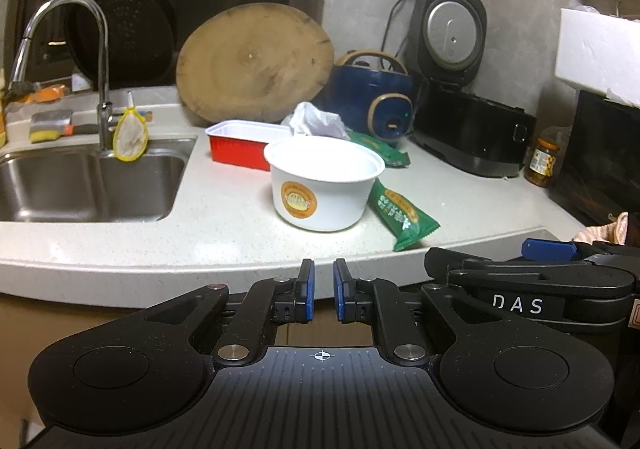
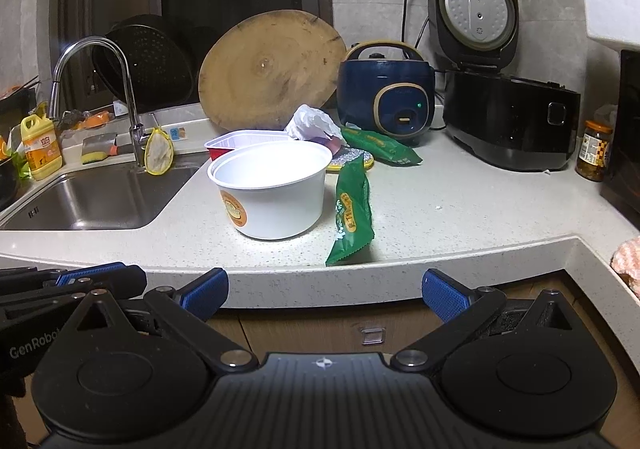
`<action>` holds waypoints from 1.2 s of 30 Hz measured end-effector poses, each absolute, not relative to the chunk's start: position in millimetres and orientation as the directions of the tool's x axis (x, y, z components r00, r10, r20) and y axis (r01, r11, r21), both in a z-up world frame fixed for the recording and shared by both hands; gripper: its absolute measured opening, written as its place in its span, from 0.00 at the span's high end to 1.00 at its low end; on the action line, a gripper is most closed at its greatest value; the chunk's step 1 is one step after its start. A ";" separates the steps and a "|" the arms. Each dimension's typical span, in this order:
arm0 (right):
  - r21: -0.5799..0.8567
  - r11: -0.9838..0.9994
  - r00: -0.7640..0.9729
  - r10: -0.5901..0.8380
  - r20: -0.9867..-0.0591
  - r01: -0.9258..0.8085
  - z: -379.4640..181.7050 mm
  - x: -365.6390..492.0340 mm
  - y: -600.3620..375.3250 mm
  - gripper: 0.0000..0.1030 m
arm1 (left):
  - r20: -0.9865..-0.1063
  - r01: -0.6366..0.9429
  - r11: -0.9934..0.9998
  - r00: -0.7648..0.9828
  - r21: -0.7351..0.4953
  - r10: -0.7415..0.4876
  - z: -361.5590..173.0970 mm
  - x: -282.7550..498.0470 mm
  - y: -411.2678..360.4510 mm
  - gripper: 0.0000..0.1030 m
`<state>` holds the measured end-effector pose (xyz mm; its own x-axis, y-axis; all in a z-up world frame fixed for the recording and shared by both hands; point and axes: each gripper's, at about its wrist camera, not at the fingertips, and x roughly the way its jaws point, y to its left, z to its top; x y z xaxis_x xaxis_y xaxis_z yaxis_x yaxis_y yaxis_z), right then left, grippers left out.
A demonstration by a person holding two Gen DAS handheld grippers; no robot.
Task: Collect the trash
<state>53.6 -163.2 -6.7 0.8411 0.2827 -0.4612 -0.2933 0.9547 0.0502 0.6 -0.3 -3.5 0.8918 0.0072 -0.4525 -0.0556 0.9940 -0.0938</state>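
Observation:
Trash lies on the pale countertop [image 1: 208, 233] [image 2: 460, 205]: a white paper bowl [image 1: 325, 185] [image 2: 272, 189], a red plastic tray [image 1: 244, 145] [image 2: 240, 140] behind it, a crumpled white tissue [image 1: 314, 120] [image 2: 312, 123], and two green snack wrappers, one near [image 1: 402, 215] [image 2: 351, 211] and one far [image 1: 380, 148] [image 2: 380, 145]. My left gripper [image 1: 323, 289] hangs just off the counter's front edge, jaws nearly together with nothing between them. My right gripper [image 2: 325, 293] stands wide open and empty, in front of the near wrapper. Each gripper shows at the edge of the other's view.
A steel sink [image 1: 80, 181] [image 2: 92, 197] with a tap lies to the left. A round wooden board [image 1: 256, 61] [image 2: 272, 69], a blue cooker [image 1: 376, 101] [image 2: 386, 93] and an open black rice cooker [image 1: 472, 129] [image 2: 508, 117] line the back. A jar [image 2: 594, 155] stands far right.

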 end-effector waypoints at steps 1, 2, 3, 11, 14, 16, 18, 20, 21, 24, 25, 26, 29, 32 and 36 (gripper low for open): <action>0.050 0.955 0.842 0.281 -0.461 -0.292 -6.9 53.5 -163.4 0.00 | -0.453 -0.055 0.994 0.891 -0.094 0.006 -3.4 0.7 0.3 0.88; 0.048 0.956 0.842 0.279 -0.461 -0.290 -7.1 53.2 -163.4 0.00 | -0.454 -0.055 0.994 0.891 -0.095 0.006 -3.5 0.7 0.1 0.88; 0.048 0.956 0.843 0.279 -0.461 -0.290 -7.3 53.0 -163.2 0.00 | -0.454 -0.055 0.994 0.891 -0.095 0.006 -3.5 0.7 0.1 0.88; 0.045 0.958 0.843 0.272 -0.464 -0.284 -7.9 51.7 -162.3 0.00 | -0.458 -0.052 0.994 0.889 -0.098 0.001 -5.6 -0.1 1.7 0.88; 0.044 0.960 0.844 0.266 -0.466 -0.278 -7.7 51.0 -162.1 0.00 | -0.461 -0.050 0.994 0.887 -0.098 -0.001 -5.9 -0.6 1.8 0.88; 0.043 0.961 0.844 0.262 -0.469 -0.274 -8.0 50.5 -162.1 0.00 | -0.463 -0.049 0.994 0.886 -0.100 -0.003 -5.8 -0.7 2.1 0.88; 0.043 0.962 0.844 0.259 -0.469 -0.271 -8.1 49.5 -162.1 0.00 | -0.464 -0.047 0.994 0.886 -0.099 -0.004 -6.0 -1.1 1.6 0.88; 0.044 0.962 0.845 0.257 -0.469 -0.268 -8.0 49.0 -162.4 0.00 | -0.464 -0.044 0.994 0.886 -0.098 -0.006 -6.3 -1.6 0.7 0.88; 0.043 0.963 0.846 0.255 -0.468 -0.266 -8.0 48.3 -162.6 0.00 | -0.464 -0.043 0.994 0.886 -0.097 -0.007 -6.4 -1.7 0.5 0.88; 0.042 0.964 0.847 0.253 -0.467 -0.264 -8.2 46.5 -162.5 0.00 | -0.466 -0.041 0.994 0.885 -0.097 -0.009 -6.4 -1.5 0.4 0.88; 0.041 0.964 0.848 0.251 -0.467 -0.263 -7.7 46.1 -162.1 0.00 | -0.466 -0.041 0.994 0.885 -0.097 -0.009 -6.4 -1.4 0.4 0.88; 0.041 0.964 0.848 0.251 -0.467 -0.263 -7.7 46.2 -161.7 0.00 | -0.466 -0.040 0.994 0.885 -0.097 -0.010 -6.5 -1.4 0.4 0.88; 0.041 0.963 0.846 0.254 -0.469 -0.266 -8.2 45.9 -162.1 0.00 | -0.469 -0.041 0.994 0.883 -0.098 -0.010 -7.0 -1.6 -0.4 0.88; 0.042 0.963 0.846 0.254 -0.469 -0.266 -8.1 46.0 -162.1 0.00 | -0.473 -0.041 0.994 0.881 -0.098 -0.010 -7.4 -0.7 -1.2 0.88; 0.042 0.963 0.845 0.254 -0.471 -0.266 -8.2 45.7 -161.7 0.00 | -0.477 -0.043 0.994 0.879 -0.100 -0.010 -8.5 -0.1 -2.0 0.88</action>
<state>45.7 -161.7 -8.2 0.8451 0.2539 -0.4705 -0.2659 0.9631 0.0422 -0.1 -2.0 -8.5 0.8790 -0.0104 -0.4766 -0.0426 0.9941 -0.1002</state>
